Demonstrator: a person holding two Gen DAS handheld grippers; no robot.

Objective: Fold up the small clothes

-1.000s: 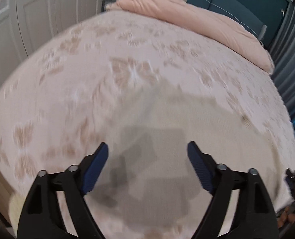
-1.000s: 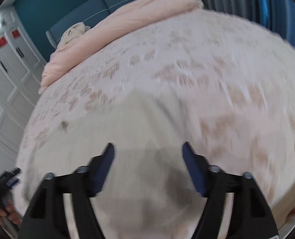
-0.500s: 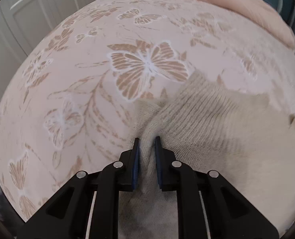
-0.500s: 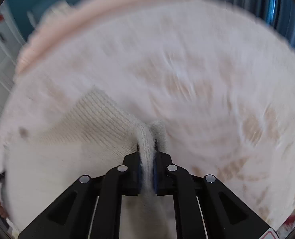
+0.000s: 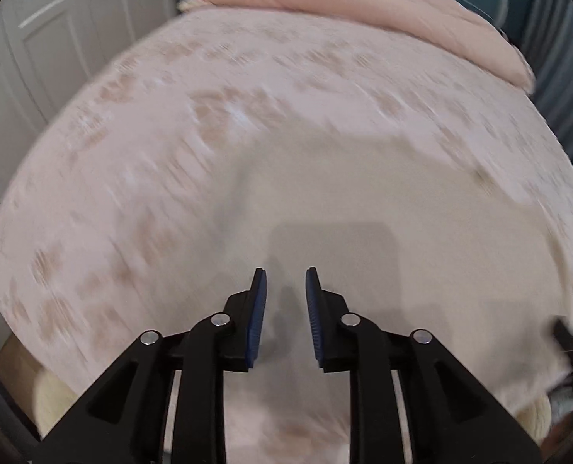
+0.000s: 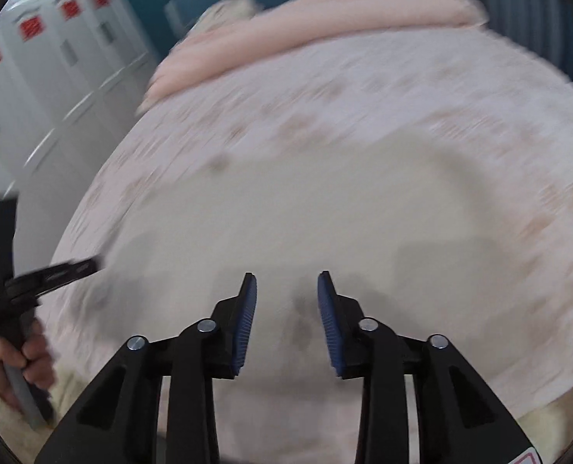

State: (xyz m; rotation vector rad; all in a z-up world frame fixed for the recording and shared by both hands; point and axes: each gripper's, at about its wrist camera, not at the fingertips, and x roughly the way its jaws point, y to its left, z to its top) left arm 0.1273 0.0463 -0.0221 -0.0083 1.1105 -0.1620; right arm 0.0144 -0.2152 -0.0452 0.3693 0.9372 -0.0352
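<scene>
Both wrist views look down from above onto a bed covered by a pale pink bedspread (image 5: 139,178) with a faint tan print, smeared by motion blur. A cream knitted garment (image 5: 421,239) lies spread flat on the bedspread, filling the lower middle of each view; blur hides its exact outline.

In the left wrist view, the left gripper (image 5: 285,276) hangs above the garment with its blue-padded fingers (image 5: 257,321) parted by a narrow gap, nothing between them. The cloth lies directly beneath and ahead of the tips, stretching away to the right. The tool's shadow falls on the cloth just ahead of the fingers. A dark blurred shape shows at the right edge.

In the right wrist view, the right gripper (image 6: 286,278) also hangs above the garment (image 6: 325,201), its blue pads (image 6: 243,328) apart and holding nothing. The cloth lies under and ahead of the tips and extends to the left. Its shadow darkens the knit between the fingers. At the left edge, the left gripper (image 6: 50,270) is seen from the side, held in a person's hand (image 6: 19,359), over the garment's left edge.

At the far end of the bed lies a rolled pink duvet (image 5: 363,4). White panelled wardrobe doors (image 5: 54,19) stand to the left, with a teal wall behind the bed.
</scene>
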